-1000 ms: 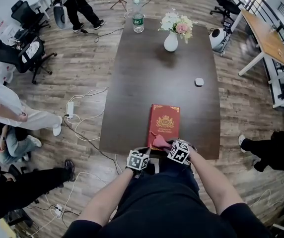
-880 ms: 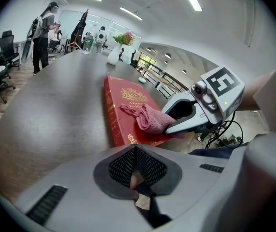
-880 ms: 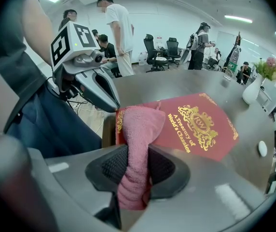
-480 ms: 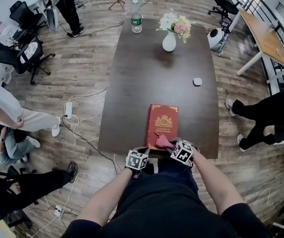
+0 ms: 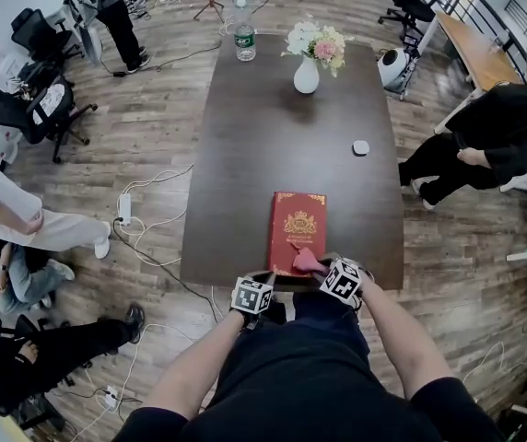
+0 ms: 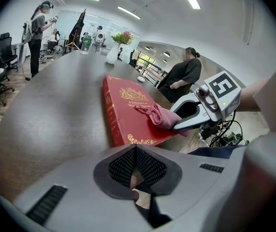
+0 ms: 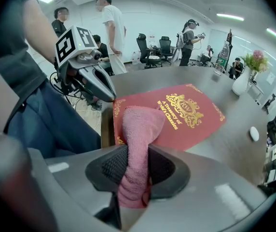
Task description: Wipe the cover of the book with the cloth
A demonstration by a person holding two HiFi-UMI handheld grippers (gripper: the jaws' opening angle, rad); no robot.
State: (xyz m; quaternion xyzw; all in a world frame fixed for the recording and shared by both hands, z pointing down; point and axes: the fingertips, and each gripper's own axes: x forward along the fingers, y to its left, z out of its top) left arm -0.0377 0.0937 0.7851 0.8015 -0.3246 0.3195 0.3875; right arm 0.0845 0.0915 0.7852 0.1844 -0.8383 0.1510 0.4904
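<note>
Red hardback book with gold crest (image 5: 298,231) lies flat, cover up, at near end of long dark brown worktop (image 5: 245,155), spine to the left. Folded pink cloth (image 5: 304,261) rests on the cover's near part, below the crest, clamped tight between the jaws of the right gripper (image 5: 323,270). Left gripper (image 5: 262,284) sits just off book's near-left corner, jaws pressed together, nothing held. Further along worktop, well apart from book: small white round object (image 5: 361,147), white vase of flowers (image 5: 307,75), clear plastic water bottle (image 5: 244,42). Black office chairs (image 5: 38,99) and people stand round on the wood floor
</note>
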